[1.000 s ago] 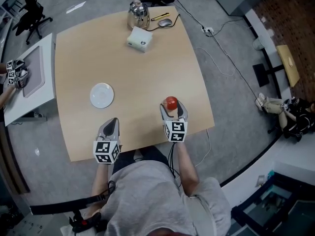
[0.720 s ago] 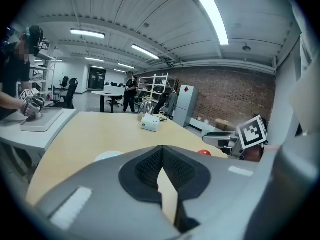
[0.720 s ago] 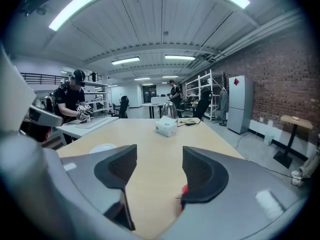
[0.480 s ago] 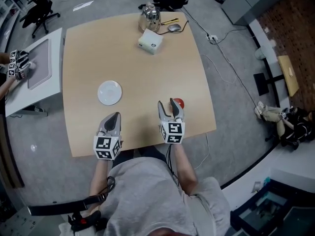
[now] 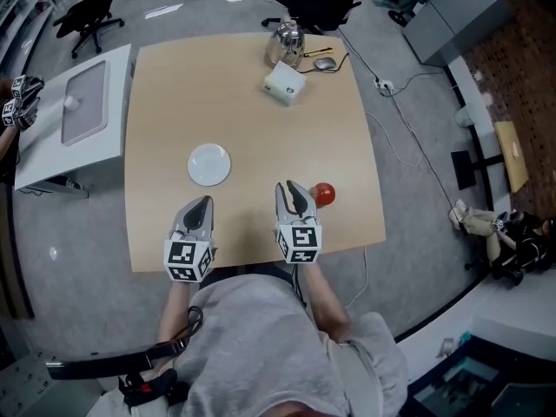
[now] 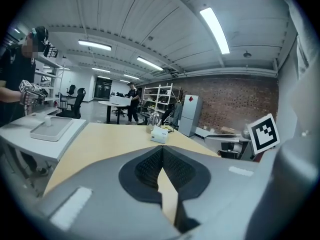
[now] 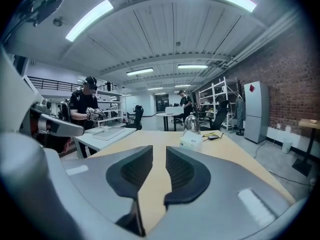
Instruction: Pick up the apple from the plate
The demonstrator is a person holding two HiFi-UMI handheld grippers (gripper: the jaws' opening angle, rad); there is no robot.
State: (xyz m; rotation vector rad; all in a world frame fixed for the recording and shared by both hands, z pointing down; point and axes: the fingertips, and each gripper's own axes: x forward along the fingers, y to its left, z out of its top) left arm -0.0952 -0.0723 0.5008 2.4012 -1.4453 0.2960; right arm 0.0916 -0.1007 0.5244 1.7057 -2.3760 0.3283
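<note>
On the near right part of the table (image 5: 252,120), the apple (image 5: 323,194) now sits by itself on the bare wood, just to the right of your right gripper (image 5: 294,189) and clear of it. A second ago that apple stood between those jaws; now you've let it go and drawn the gripper back toward you. Its jaws have just been closing on nothing: a narrow slit of tabletop shows between the pads, and no fruit.

Your left gripper (image 5: 201,202) hangs over the near edge with its pad tips pressed together, empty.

What does that mean for the job? The apple is already off the plate (image 5: 209,164) and well apart from it, so I'd judge the lift finished and the fruit set down, with you pulling both tools away. If it has to be picked up again, the right jaws must first spread wide, since the gap is too tight for it now.

The plate is white, round and bare. Over on the white side stand, the shallow tray (image 5: 85,111) holds one small pale thing, too small to name.
</note>
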